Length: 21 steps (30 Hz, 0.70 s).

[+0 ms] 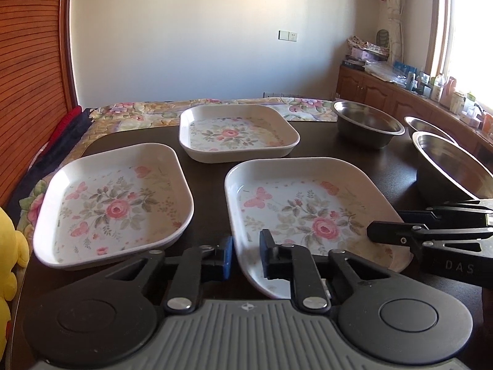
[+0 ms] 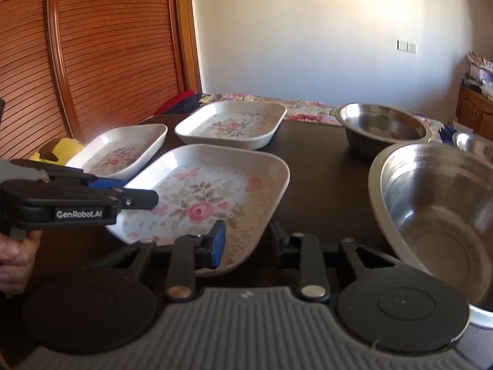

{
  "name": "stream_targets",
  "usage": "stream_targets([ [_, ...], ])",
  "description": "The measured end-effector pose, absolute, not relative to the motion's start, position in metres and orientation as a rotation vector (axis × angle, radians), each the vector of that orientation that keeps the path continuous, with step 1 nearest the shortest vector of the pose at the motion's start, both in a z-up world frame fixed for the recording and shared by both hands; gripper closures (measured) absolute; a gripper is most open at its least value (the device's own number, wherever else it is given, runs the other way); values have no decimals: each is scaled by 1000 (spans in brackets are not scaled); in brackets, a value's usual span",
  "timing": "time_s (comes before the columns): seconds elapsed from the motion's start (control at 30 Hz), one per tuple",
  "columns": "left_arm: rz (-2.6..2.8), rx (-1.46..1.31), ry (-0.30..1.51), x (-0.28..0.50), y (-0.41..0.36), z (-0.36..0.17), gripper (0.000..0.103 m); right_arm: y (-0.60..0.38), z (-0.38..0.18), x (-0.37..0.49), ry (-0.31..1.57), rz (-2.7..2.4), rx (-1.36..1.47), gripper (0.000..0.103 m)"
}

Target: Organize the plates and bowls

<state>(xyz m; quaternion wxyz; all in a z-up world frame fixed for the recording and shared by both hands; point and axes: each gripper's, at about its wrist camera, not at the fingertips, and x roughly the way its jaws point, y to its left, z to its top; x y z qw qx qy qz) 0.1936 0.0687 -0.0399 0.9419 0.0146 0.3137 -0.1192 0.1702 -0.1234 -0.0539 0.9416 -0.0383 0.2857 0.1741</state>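
Observation:
Three white square plates with rose prints lie on the dark table (image 1: 209,166). Both grippers straddle the nearest plate (image 1: 308,212) (image 2: 209,191). My left gripper (image 1: 245,256) has the plate's near left rim between its narrowly spaced fingers, with a sliver of plate still showing beside the inner finger. My right gripper (image 2: 248,240) straddles the near right corner, its blue pad (image 2: 217,243) over the plate's floor and clear of the wall. A second plate (image 1: 114,203) lies to the left and a third (image 1: 237,132) further back. Three steel bowls (image 1: 366,120) (image 1: 453,166) (image 1: 425,125) stand to the right.
A yellow plush toy (image 1: 9,246) sits at the table's left edge. A floral cloth (image 1: 138,114) covers the far end. Wooden cabinets (image 1: 385,92) with clutter run along the right wall under a window. A person's hand (image 2: 15,256) holds the left gripper.

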Motion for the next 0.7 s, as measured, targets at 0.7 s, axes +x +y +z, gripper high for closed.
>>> stream_targets([
  [0.7, -232, -14, 637, 125, 72, -33, 84, -137, -47, 139, 568, 398, 12, 78],
])
